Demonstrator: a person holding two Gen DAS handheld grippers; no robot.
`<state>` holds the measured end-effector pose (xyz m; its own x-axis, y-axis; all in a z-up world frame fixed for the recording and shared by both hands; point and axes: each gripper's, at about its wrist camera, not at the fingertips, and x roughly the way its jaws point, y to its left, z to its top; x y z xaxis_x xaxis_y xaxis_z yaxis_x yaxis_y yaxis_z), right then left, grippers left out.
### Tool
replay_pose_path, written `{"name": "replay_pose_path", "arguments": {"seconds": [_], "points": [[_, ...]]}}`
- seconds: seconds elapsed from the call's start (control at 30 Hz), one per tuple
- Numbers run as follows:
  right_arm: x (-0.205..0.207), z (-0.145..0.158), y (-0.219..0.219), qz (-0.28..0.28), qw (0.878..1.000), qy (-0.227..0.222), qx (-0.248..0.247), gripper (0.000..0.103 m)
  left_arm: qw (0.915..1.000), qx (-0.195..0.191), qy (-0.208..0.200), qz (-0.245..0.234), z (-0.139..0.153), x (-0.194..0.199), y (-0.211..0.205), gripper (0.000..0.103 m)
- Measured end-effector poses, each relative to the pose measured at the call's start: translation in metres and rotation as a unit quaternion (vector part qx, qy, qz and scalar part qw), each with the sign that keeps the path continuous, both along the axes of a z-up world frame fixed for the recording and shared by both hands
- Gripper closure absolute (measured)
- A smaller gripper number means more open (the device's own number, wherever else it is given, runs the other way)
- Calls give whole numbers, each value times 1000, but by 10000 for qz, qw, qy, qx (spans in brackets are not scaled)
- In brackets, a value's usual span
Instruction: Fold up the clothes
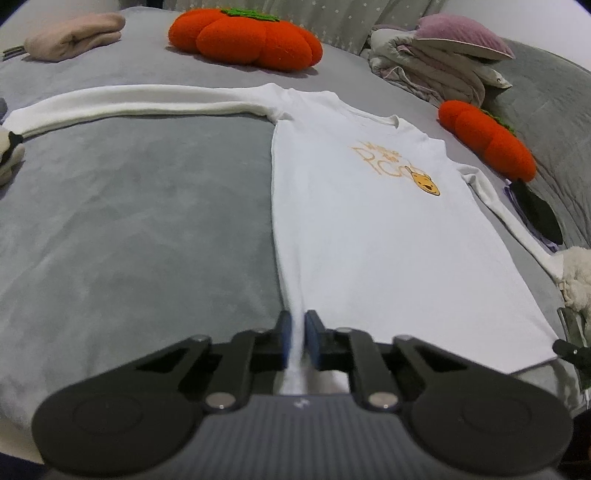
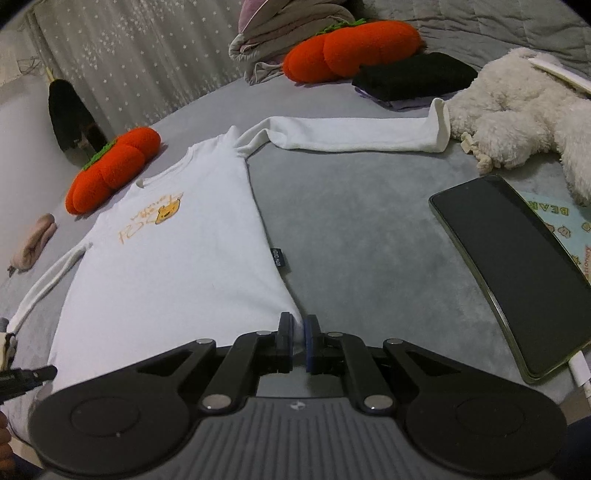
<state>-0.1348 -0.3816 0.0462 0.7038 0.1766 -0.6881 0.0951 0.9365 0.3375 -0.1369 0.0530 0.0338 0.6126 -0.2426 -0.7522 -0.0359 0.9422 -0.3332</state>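
Matt cloth shirt [image 1: 369,236], plush blanket [image 1: 147,221]

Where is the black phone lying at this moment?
In the right wrist view, the black phone lies on the grey bed cover, right of the white shirt and below the fluffy white toy.

Open grey bed [image 1: 129,221] lies left of the shirt [image 1: 369,240]. Right of it, a phone [image 2: 517,280] and plush toy [image 2: 517,107] crowd the way; 2 pumpkin cushions [image 1: 243,35] [image 1: 487,140] block the far side.
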Motion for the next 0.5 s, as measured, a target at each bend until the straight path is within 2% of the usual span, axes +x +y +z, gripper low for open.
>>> {"name": "replay_pose_path", "arguments": {"seconds": [0.23,0.37,0.5], "points": [[-10,11,-8,-16,9995,-244,191,96,9990,-399,-146,104,10,-15,17,96],[-15,16,-9,-24,9992,-345,216,96,9992,-364,-134,93,7,-20,15,96],[-9,10,-6,16,9998,-198,72,96,9998,-100,-141,34,4,-18,9,96]]}}
